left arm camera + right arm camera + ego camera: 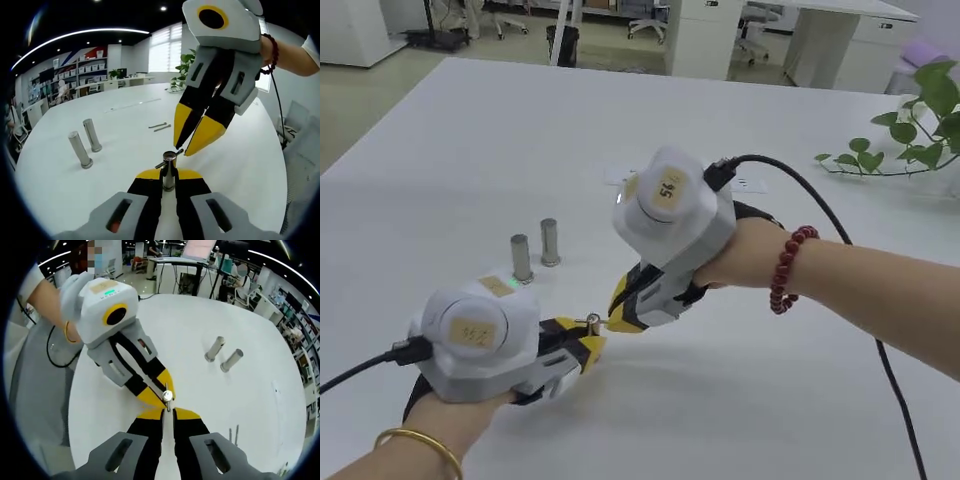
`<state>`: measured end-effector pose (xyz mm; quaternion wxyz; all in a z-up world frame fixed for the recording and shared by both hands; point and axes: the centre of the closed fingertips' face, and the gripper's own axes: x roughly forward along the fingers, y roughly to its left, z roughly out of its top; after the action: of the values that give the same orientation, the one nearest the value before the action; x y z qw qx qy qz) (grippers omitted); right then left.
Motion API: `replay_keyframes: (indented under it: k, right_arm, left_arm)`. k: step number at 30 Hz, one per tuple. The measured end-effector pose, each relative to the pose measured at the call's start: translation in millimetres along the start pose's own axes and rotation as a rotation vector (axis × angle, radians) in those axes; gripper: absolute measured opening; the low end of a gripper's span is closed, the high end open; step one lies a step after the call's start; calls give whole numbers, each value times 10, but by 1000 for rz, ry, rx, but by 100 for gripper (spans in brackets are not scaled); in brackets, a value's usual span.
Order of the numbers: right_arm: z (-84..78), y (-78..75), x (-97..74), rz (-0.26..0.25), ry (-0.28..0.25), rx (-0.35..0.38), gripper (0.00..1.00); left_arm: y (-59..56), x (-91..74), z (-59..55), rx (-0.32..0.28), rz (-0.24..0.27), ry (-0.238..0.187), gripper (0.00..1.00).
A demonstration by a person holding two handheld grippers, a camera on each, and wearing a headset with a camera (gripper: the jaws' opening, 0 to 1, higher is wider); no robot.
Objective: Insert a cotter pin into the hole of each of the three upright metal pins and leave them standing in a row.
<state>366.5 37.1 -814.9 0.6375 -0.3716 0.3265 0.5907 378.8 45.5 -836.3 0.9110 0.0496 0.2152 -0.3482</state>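
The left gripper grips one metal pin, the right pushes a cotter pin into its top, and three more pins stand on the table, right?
Not three: the left gripper view shows two, the nearer standing pin and the farther standing pin, on the table. The rest holds: the left gripper grips the held pin and the right gripper holds the cotter pin at its top.

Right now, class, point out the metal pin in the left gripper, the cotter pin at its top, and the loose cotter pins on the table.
held metal pin (169, 176): left gripper view, its shaft.
cotter pin (175, 153): left gripper view, its exposed end.
loose cotter pins (162, 128): left gripper view, nearer one's middle.
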Motion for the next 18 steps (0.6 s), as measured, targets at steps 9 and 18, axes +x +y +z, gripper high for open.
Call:
replay_keyframes:
  k: [9, 18]
  right_arm:
    - [-35, 15, 18, -7, 20, -41, 3]
    - [9, -2, 36, -18, 10, -39, 3]
  left_arm:
    - [3, 1, -6, -18, 1, -7, 7]
    - [13, -1, -10, -52, -3, -18, 7]
